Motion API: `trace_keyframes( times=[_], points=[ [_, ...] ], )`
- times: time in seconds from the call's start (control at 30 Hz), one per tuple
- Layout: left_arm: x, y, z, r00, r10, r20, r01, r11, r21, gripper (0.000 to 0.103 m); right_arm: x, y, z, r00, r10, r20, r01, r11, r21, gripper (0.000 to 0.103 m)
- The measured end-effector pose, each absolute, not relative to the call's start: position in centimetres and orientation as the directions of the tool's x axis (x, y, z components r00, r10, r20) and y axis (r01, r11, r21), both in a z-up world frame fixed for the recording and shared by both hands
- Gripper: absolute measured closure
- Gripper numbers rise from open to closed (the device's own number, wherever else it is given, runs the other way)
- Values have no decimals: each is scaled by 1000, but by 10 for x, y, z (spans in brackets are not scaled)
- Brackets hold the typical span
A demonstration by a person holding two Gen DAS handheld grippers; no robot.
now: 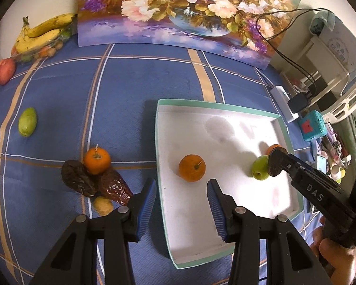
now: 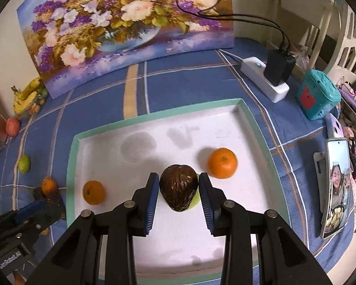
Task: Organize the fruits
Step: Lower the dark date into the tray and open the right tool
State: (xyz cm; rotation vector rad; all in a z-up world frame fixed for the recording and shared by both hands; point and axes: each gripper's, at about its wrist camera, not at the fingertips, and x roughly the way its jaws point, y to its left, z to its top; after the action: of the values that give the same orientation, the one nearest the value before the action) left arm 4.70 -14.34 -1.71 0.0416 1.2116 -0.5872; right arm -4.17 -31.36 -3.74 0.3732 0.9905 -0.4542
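Right tongs (image 2: 178, 187) clenched on brown fruit (image 2: 179, 186) over white tray (image 2: 71, 156), long axis near-far, above green apple (image 1: 261, 167); left tongs (image 1: 181, 198) released, orange (image 1: 192, 167) just beyond.

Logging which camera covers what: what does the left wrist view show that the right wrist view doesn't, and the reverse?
Only the left wrist view shows the small tan round fruit beside two dark brown wrinkled fruits on the cloth, and the round green apple clearly.

Only the right wrist view shows the upright smartphone with a lit screen.

Both show the white mint-rimmed tray, oranges inside it, and the right gripper clamping a dark brown fruit; the left gripper is open.
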Motion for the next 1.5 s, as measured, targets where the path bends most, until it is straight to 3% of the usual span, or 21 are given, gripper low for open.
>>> trace_keyframes(
  times=[0.57,0.9,1.5],
  points=[
    [65,-120,-25,235,-394,-888,356,885,-299,55,-12,-282,-71,420,-69,-905,415,902,124,67],
    [70,-113,-29,233,-387,-892,334,894,-300,55,-7,-280,-82,388,-68,-919,410,906,107,67],
    [79,-94,-14,295,-381,-876,299,908,-294,55,-18,-272,-36,459,-162,-873,406,913,44,61]
  ],
)
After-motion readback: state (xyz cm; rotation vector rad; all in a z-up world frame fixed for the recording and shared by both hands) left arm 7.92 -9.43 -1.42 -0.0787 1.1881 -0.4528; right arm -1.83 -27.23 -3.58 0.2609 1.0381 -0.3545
